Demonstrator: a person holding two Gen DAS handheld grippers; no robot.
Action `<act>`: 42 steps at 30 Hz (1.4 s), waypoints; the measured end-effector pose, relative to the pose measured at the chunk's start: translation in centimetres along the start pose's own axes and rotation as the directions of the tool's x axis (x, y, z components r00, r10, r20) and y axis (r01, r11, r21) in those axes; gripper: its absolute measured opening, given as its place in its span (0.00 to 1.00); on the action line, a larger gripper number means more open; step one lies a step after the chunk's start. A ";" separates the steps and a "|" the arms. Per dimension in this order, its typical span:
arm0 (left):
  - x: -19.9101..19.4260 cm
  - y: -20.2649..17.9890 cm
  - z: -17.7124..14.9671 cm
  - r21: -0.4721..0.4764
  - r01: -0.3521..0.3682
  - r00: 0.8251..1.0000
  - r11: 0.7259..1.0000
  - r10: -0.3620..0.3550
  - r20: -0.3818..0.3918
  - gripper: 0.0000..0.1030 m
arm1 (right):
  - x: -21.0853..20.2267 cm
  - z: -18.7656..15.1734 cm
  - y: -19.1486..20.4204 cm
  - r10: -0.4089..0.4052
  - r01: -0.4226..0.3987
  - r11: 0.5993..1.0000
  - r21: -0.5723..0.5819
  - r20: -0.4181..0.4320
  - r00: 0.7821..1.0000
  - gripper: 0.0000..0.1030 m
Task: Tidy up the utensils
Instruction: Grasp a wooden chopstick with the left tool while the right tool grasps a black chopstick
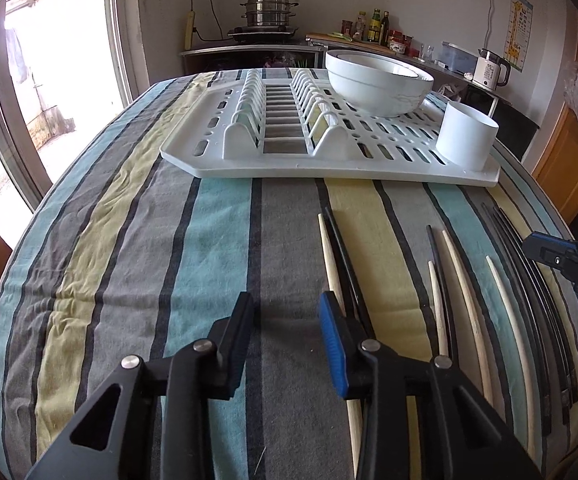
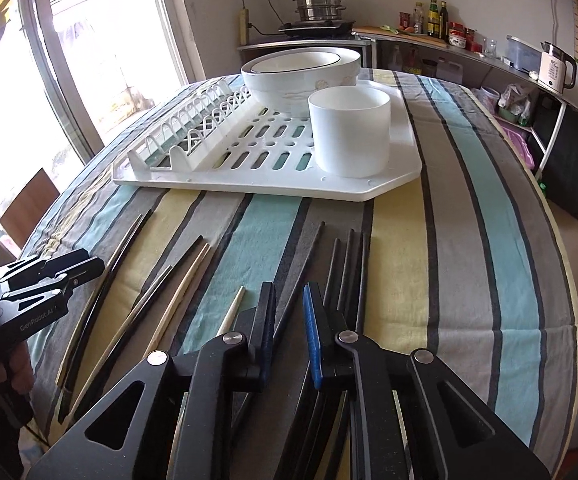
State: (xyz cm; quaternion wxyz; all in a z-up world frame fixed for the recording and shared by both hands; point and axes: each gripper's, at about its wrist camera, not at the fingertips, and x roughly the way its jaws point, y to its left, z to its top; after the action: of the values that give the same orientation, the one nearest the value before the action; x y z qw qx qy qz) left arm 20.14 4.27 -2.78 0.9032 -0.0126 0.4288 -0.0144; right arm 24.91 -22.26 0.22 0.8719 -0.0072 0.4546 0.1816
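Several chopsticks (image 2: 193, 280) lie loose on the desk (image 1: 137, 248), near side of the drying rack (image 1: 289, 164), awaiting its white cup (image 2: 351, 132). Your left gripper (image 1: 285, 316) stands spread over bare cloth; your right gripper (image 2: 291, 312) has narrowed above one black chopstick (image 2: 301, 264), not yet pinching.

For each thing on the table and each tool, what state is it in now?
Left tool: open, nothing between its fingers.
Right tool: narrowly open, holding nothing.
Chopsticks: lying loose on the cloth.
White cup: upright, empty, on the rack.
Bowls: nested, tilted.
Drying rack: flat on the table.
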 end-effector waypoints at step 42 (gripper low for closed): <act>2.3 -2.7 3.2 0.144 0.027 0.996 0.989 -0.013 -0.093 0.07 | 3.3 3.2 -0.6 -0.055 0.056 0.998 0.014 -0.101 0.993 0.07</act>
State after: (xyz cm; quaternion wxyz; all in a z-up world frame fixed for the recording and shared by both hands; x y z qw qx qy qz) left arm 24.05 1.54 -2.41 0.8808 0.0495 0.4676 -0.0551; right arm 29.38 -21.20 -0.60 0.8528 -0.0216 0.4989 0.1529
